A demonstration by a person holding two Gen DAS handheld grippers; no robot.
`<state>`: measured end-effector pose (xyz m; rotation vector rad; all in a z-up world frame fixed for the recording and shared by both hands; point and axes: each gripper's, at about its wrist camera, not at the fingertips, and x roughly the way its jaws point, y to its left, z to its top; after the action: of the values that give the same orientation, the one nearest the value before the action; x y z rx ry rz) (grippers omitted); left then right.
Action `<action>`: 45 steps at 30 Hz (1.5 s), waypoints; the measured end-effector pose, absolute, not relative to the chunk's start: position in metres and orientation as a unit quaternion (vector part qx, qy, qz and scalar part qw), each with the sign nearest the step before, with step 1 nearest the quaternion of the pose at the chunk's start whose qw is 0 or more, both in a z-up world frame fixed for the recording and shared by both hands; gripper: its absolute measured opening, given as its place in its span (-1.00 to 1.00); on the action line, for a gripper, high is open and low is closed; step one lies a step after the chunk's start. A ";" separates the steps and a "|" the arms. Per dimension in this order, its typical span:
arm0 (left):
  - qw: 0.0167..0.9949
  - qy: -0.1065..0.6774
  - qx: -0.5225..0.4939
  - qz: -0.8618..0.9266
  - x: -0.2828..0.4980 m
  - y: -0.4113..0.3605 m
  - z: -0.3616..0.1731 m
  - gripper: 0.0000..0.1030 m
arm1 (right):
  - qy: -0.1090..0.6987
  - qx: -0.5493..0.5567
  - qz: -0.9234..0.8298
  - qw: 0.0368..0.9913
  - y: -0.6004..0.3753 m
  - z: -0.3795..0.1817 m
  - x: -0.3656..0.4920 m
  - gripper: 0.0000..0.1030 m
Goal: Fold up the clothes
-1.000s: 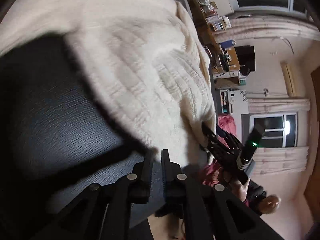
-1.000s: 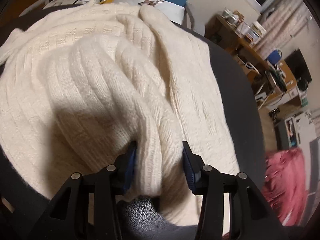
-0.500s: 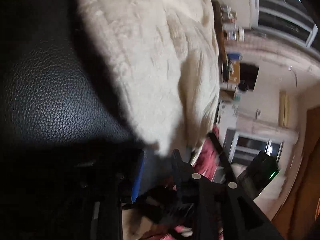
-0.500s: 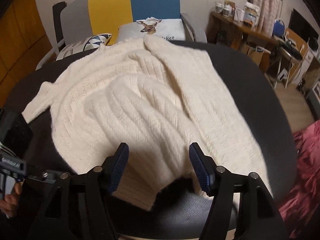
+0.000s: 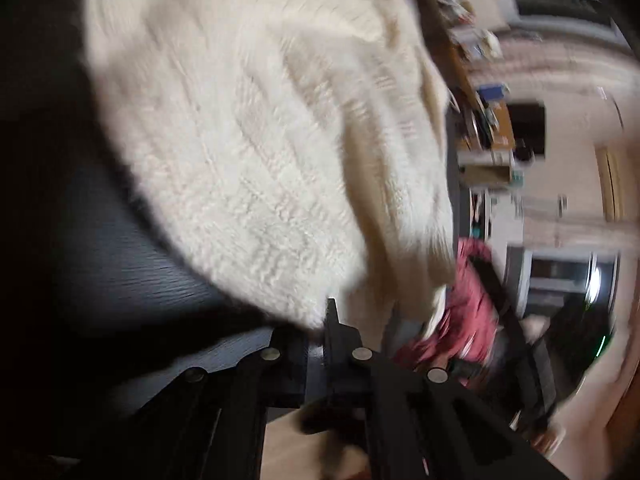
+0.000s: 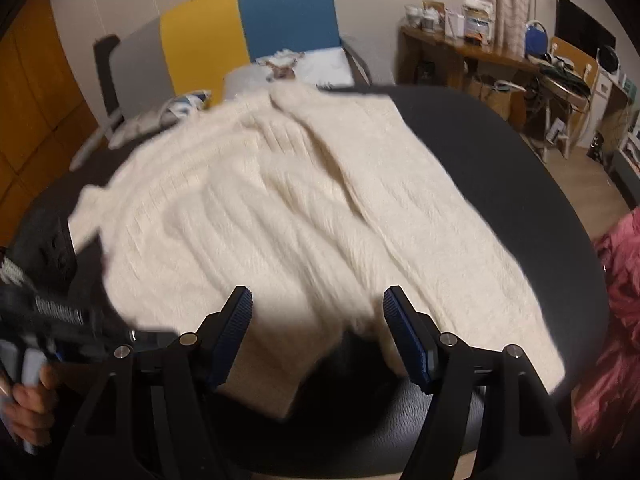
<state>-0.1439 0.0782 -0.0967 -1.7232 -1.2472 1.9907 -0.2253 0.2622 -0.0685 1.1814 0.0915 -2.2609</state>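
A cream knitted sweater (image 6: 304, 208) lies spread on a round dark leather table (image 6: 532, 200), one part folded over its middle. My right gripper (image 6: 318, 294) hovers over the sweater's near edge, its jaws opening; the blue pads touch nothing. In the left wrist view the sweater (image 5: 248, 152) fills the upper frame and its fuzzy edge runs down into my left gripper (image 5: 314, 332), whose jaws are shut on it. From the right wrist view the left gripper (image 6: 80, 320) sits at the sweater's left edge, held by a hand (image 6: 28, 404).
Behind the table stands a sofa with yellow and blue back panels (image 6: 248, 32) and a deer-print cushion (image 6: 296, 66). A cluttered wooden desk (image 6: 480, 56) is at the back right. A pink-red cloth (image 6: 616, 300) lies off the table's right side.
My right gripper released the sweater fold it held, rose and spread its jaws. My left gripper slid along the table, opened briefly, then closed at the sweater's edge.
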 end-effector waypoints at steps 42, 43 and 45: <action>-0.192 -0.627 -0.357 0.665 0.166 -0.344 -0.102 -0.36 | 0.182 0.516 -0.776 0.314 0.090 -0.111 -0.173 0.86; -0.191 -0.623 -0.359 0.668 0.163 -0.342 -0.101 -0.36 | 0.186 0.517 -0.774 0.313 0.089 -0.110 -0.175 0.86; -0.179 -0.622 -0.355 0.675 0.157 -0.340 -0.099 -0.39 | 0.190 0.519 -0.774 0.310 0.087 -0.109 -0.175 0.86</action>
<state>0.1572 -0.3395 -0.0988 -1.2624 -2.2141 2.4021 -0.1754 0.0867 -0.1095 1.3697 0.5025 -2.0431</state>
